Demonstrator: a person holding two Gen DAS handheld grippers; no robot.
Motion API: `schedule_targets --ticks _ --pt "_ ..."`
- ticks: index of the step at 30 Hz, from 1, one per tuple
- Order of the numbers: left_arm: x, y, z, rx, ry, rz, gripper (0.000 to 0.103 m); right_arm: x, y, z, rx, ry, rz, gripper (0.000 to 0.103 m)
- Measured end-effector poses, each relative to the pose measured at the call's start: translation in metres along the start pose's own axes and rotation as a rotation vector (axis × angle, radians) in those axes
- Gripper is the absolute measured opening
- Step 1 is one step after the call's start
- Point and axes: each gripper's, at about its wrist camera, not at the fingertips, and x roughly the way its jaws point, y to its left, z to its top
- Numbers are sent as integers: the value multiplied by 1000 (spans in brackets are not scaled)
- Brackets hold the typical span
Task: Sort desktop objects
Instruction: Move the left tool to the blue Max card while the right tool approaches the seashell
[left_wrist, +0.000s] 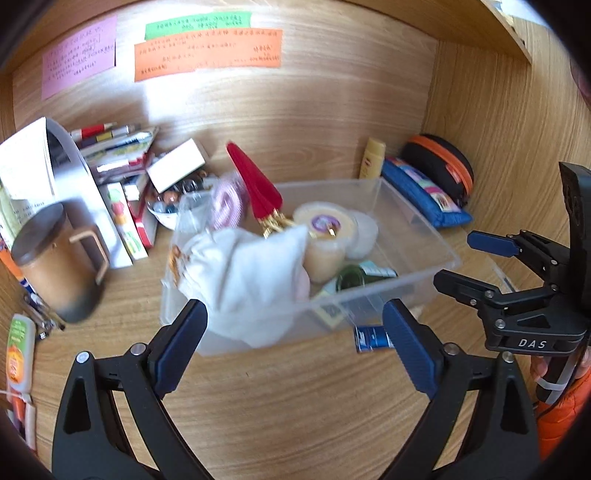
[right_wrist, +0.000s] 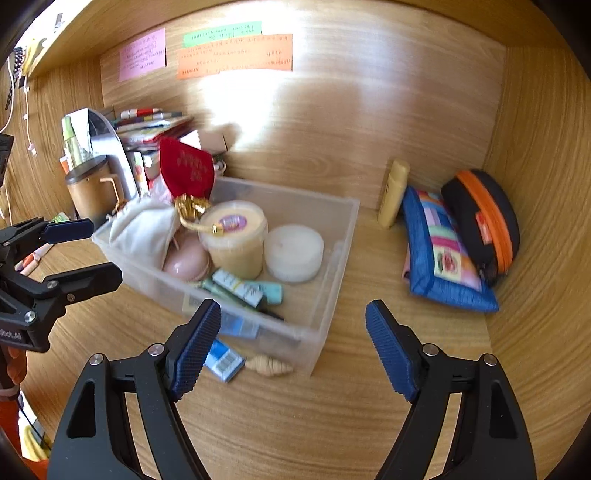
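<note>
A clear plastic bin (left_wrist: 417, 225) (right_wrist: 332, 258) stands on the wooden desk. It holds a white cloth pouch (left_wrist: 251, 273) (right_wrist: 144, 229), a red pouch with gold tassels (left_wrist: 258, 188) (right_wrist: 186, 168), a yellow-lidded jar (left_wrist: 325, 236) (right_wrist: 234, 240), a white round case (right_wrist: 293, 253), a pink case (right_wrist: 186, 260) and tubes (right_wrist: 243, 288). A blue packet (left_wrist: 369, 338) (right_wrist: 223, 360) and a small shell (right_wrist: 269, 365) lie on the desk in front of the bin. My left gripper (left_wrist: 295, 332) (right_wrist: 85, 247) is open and empty at the bin's near wall. My right gripper (right_wrist: 293, 339) (left_wrist: 461, 258) is open and empty, just right of the bin.
A brown lidded mug (left_wrist: 55, 266) (right_wrist: 90, 188), stacked books and boxes (left_wrist: 122, 166) stand at the left. A yellow bottle (right_wrist: 393, 194), a blue patchwork pouch (right_wrist: 443, 254) and a black-orange case (right_wrist: 484, 221) lie at the back right. Wooden walls close the back and right.
</note>
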Motion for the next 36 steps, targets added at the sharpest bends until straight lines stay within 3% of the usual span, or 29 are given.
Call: schedule_targets --ticks 12,14,21,30,36 --pt "16 0 -30 -13 83 -24 97 30 6 -31 77 115 34 77" --pt "18 3 -33 -16 92 -25 97 36 9 -32 81 127 38 68" --pt "24 7 -41 -4 117 -56 97 52 8 -36 122 174 -6 57" --pt "37 -4 -44 24 147 -93 97 56 0 -40 193 164 -9 53" --pt "47 -11 -43 43 168 -80 97 58 3 -37 199 160 -19 51"
